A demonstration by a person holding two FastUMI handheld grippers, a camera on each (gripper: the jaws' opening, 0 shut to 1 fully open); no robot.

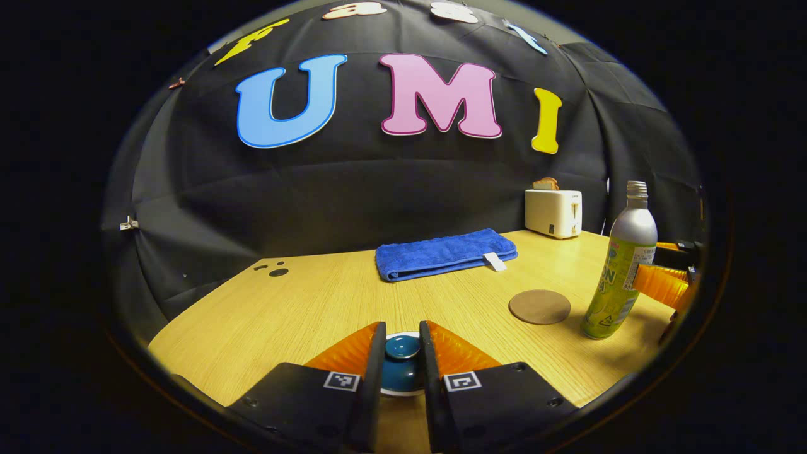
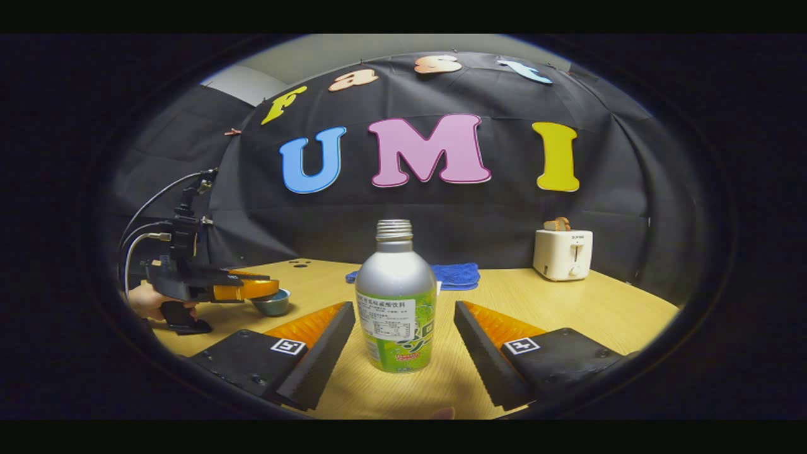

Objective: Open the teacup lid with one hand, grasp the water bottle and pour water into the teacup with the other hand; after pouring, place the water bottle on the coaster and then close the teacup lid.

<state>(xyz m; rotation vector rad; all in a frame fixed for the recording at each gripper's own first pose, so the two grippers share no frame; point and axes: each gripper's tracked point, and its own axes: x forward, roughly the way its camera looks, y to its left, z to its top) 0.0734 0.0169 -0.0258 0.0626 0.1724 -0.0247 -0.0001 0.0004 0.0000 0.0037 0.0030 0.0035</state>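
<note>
Left gripper [image 1: 402, 353] pinches the teacup lid [image 1: 402, 347]; right gripper [image 2: 403, 340] sits spread around the water bottle [image 2: 395, 296], beside the coaster [image 1: 539, 306].

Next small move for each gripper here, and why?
Probably lift the left gripper: its tongs appear shut on the teacup lid knob, lid apparently still on the cup. Then close the right gripper, whose open tongs flank the upright water bottle without touching. The coaster waits beside it.
</note>
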